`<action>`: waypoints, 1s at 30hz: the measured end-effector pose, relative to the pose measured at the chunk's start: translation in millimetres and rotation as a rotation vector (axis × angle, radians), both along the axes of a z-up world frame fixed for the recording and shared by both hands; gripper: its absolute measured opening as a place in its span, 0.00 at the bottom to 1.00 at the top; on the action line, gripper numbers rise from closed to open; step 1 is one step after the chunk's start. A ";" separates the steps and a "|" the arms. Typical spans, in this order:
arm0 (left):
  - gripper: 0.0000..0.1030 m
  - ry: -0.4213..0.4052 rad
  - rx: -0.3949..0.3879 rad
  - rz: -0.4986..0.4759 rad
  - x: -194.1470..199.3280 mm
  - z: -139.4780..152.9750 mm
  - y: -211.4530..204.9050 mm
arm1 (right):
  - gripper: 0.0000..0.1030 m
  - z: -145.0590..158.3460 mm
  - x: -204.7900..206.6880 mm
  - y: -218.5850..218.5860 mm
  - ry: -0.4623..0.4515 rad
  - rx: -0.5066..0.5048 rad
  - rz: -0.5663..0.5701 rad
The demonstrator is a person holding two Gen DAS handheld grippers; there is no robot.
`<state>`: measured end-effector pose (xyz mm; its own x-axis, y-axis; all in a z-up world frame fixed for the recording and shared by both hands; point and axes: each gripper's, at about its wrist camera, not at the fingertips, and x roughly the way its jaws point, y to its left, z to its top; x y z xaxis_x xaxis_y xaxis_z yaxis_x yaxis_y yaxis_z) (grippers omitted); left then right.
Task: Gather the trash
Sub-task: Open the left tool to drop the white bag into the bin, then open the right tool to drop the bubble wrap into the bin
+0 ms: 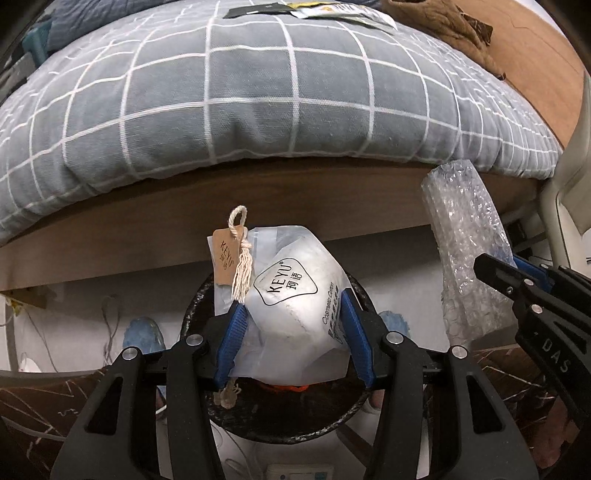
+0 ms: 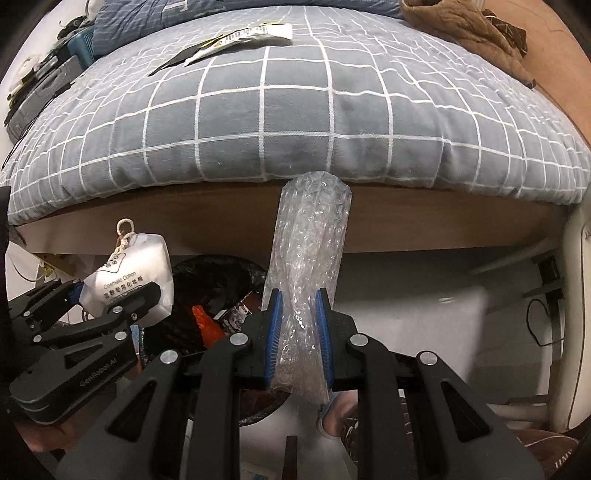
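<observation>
The left claw (image 1: 291, 325) pinches a white cotton-pad bag (image 1: 295, 306) directly over the black-lined trash bin (image 1: 207, 306). The right claw (image 2: 298, 332) pinches a bubble-wrap roll (image 2: 310, 258) just beside the bin, seemingly above the floor by the bed (image 2: 295, 122).

1. Bed with a grey, white-checked quilt (image 1: 258, 103) fills most of the view.
2. Brown wooden bed frame (image 1: 147, 229) underneath.
3. Pale floor (image 2: 424, 317) below, I think.
4. Brown blanket (image 2: 461, 26) bunched at the far corner.
</observation>
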<state>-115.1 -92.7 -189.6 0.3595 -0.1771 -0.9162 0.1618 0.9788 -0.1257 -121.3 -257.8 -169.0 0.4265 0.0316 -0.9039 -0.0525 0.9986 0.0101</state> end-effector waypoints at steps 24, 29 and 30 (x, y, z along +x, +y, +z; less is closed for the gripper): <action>0.94 -0.066 0.054 0.149 0.3 14.7 89.1 | 0.18 -23.6 8.1 86.1 0.069 0.020 0.144; 0.94 -0.071 0.053 0.183 1.5 22.7 104.0 | 0.21 -19.6 7.0 99.2 0.067 0.020 0.177; 0.94 -0.072 0.054 0.187 1.5 22.9 106.3 | 0.21 -19.7 7.0 101.5 0.069 0.017 0.181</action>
